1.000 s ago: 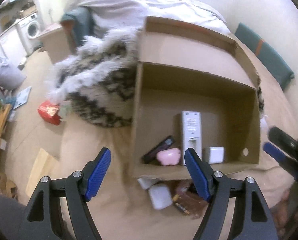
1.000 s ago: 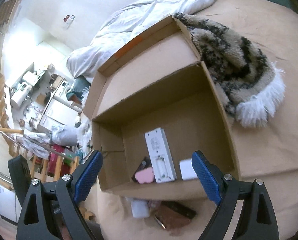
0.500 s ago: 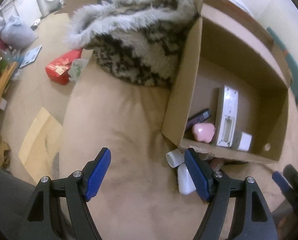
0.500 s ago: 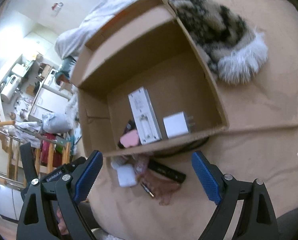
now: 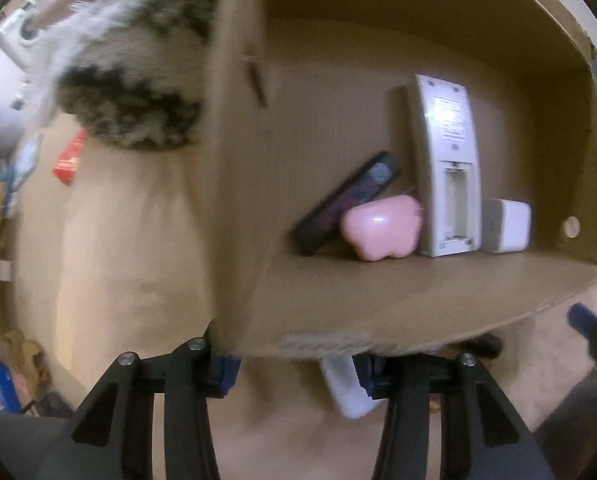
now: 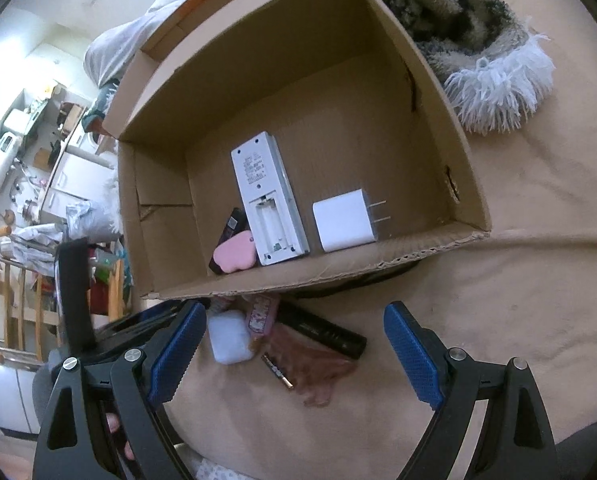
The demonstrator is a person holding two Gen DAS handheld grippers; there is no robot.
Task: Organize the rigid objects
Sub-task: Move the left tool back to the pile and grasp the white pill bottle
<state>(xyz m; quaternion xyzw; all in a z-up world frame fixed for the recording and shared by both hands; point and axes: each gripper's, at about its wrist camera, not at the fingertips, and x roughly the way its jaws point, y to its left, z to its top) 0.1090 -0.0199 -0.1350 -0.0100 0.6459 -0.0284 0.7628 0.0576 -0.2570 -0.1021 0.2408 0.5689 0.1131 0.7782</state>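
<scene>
Left wrist view: left gripper (image 5: 294, 374) aimed straight down at the near corner of the cardboard box (image 5: 234, 184), jaws closing, with the white rounded case (image 5: 344, 394) lying just inside the right-hand pad. No pinch visible yet on both sides, so not gripped.

Case likely light, hard-shelled and smooth, so prone to slipping. Best taken across its narrow width, pads square on the flat sides, clear of the box edge overhanging it.

Right wrist view: right gripper (image 6: 294, 316) spread wide and holding nothing, hovering over the loose pile on the tan sheet (image 6: 498, 320) just outside the box's front wall. In the pile: the white case, a pink patterned item (image 6: 260, 314) touching it, a black tube (image 6: 322, 330), a small metal bit (image 6: 277, 372) and something brownish and translucent (image 6: 318, 368), identity unclear.

Inside the box, crowded against the near wall: a white remote (image 6: 268, 200) face down with its battery bay uncovered, a white plug charger (image 6: 344, 220) beside it, a pink case (image 6: 234, 256) and a dark flat bar (image 6: 230, 224) propped behind that. Rest of the box floor bare.
</scene>
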